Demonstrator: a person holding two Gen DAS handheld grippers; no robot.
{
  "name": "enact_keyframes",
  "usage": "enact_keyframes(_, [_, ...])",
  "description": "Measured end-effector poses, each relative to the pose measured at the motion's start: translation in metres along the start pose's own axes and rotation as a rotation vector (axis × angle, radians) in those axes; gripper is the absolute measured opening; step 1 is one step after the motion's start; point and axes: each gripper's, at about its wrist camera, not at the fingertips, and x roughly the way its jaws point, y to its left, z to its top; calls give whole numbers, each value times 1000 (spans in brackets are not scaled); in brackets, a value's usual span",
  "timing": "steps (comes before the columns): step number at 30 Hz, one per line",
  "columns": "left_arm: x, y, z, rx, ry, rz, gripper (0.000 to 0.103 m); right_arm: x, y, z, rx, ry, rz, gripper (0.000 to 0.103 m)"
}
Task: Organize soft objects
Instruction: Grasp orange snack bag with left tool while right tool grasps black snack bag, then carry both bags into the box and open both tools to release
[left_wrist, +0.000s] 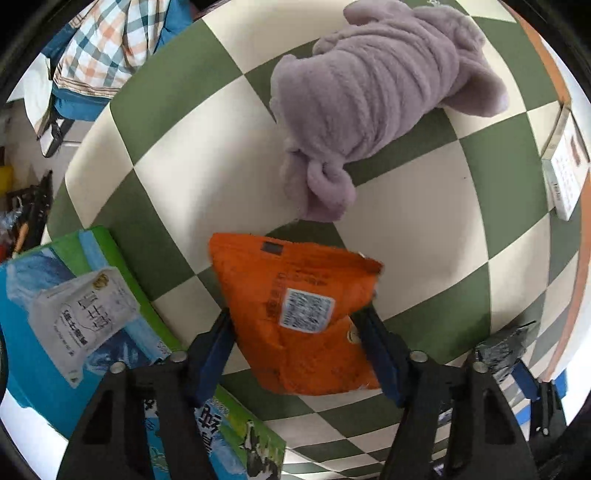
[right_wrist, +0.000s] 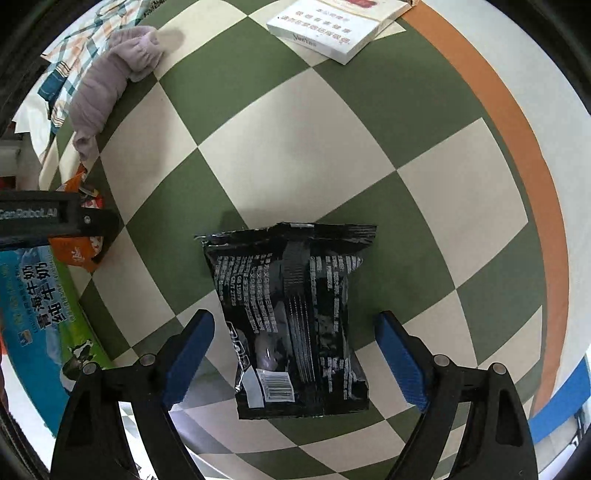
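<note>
1. Orange snack pouch (left_wrist: 295, 317) flat on green-and-cream checked tablecloth (left_wrist: 184, 177), just below tail end of purple plush toy (left_wrist: 373, 96), just right of blue-green milk carton (left_wrist: 66, 325).
2. Left gripper (left_wrist: 299, 328) straddling orange pouch; blue pads (left_wrist: 214, 350) at both side edges, apparently touching and starting to pinch, crinkle visible along right edge. Firm squeeze not confirmed.
3. Black snack pouch (right_wrist: 291, 314) flat on same cloth, well right of milk carton, label side with barcode facing up, top seam toward white booklet (right_wrist: 332, 26) at far cloth edge.
4. Right gripper (right_wrist: 295, 358) over black pouch; fingers spread wide, clear cloth gap on each side, no contact.
5. Handling guess, both pouches: light, air-puffed foil, glossy so slippery, sides cave under pressure, contents likely crushable. Gentle squeeze only.
6. Grip spot guess: across mid-body at side edges, as jaws now line up; or top crimped seam, flatter and stiffer, less slip.
7. Plush toy: soft, fuzzy, light, compressible, non-slip; grab anywhere on bunched body, knotted tail end nearest orange pouch also easy.
8. Risk: foil sliding out of smooth pads on lift, bag popping if clamped hard.
9. Plaid fabric (left_wrist: 107, 40) beyond far-left cloth edge, past plush toy; not touched.
</note>
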Motion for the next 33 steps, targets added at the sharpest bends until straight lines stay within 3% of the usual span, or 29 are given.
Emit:
enact_keyframes(3, [-2, -3, -6, -5, -26, 4, 55, 4, 8, 0, -16, -3, -50, 84])
enact_keyframes(6, [-3, -8, -14, -12, -49, 17, 51, 1, 18, -8, -35, -52, -107, 60])
enact_keyframes(11, [-12, -19, -35, -29, -84, -1, 47, 1, 29, -15, -60, -55, -118, 49])
enact_keyframes(18, [-77, -15, -70, -45, -208, -69, 46, -38, 37, -33, -66, -105, -44, 47])
enact_keyframes(24, [-140, -2, -139, -75, -360, -153, 43, -95, 50, -60, -124, -185, 28, 47])
enact_keyframes(29, [-173, 43, -199, -145, -467, -217, 43, -152, 59, -74, -204, -236, 92, 47])
enact_keyframes(33, [-178, 91, -235, -222, -507, -228, 43, -185, 89, -99, -284, -243, 158, 47])
